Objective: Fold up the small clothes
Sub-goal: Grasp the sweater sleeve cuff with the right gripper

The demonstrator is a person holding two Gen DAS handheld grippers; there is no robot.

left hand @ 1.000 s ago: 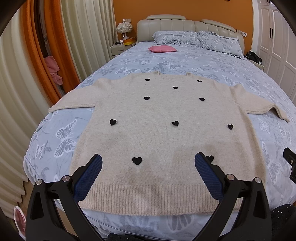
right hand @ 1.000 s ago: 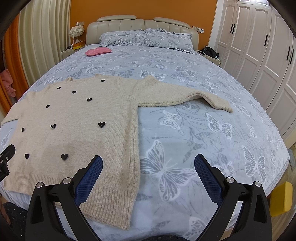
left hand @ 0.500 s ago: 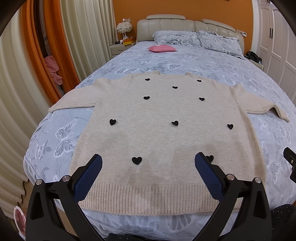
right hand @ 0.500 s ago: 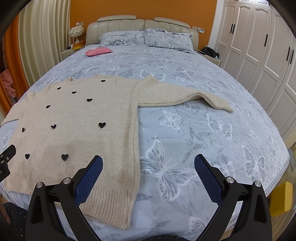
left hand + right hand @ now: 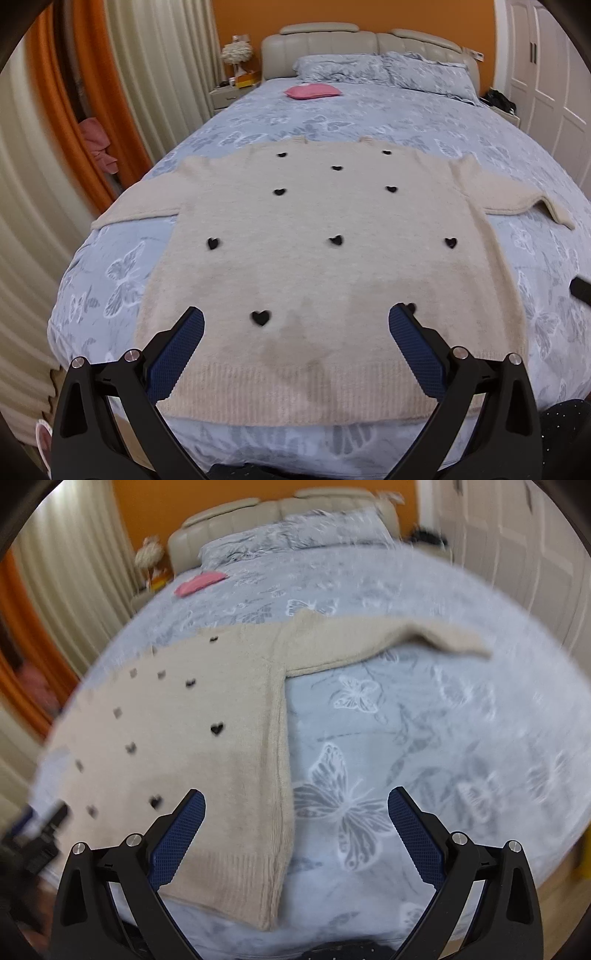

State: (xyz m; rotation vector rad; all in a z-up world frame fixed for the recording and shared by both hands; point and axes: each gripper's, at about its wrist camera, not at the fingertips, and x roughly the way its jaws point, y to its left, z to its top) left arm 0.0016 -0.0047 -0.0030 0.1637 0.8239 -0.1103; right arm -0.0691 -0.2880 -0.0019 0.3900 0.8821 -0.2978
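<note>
Beige knit sweater (image 5: 332, 266) with small black hearts (image 5: 261, 317) lies flat and face up on the bed (image 5: 369, 118), spread over a blue-grey butterfly-print cover. Ribbed hem is at the near edge of the mattress, neckline toward the headboard (image 5: 369, 37). Both sleeves are out to the sides; I see the right sleeve (image 5: 399, 642) angled across the cover, its cuff well clear of the body panel.

My left gripper (image 5: 295, 332) hovers above the hem, blue pads wide apart, nothing between them. One pad sits over the left part of the hem, the other over the right part; I cannot tell whether either touches the knit.

My right gripper (image 5: 295, 812) is also spread open and empty. It hangs over the sweater's right side seam (image 5: 280, 775): the seam runs between the fingers, one pad over the knit, the other over bare cover. The right wrist view is motion-blurred, so detail at the edges is poor.

Pink cushion (image 5: 312, 91) rests near the pillows (image 5: 388, 70), well apart from the sweater. White wardrobe doors (image 5: 554, 81) are at right, curtains (image 5: 147, 74) at left.
</note>
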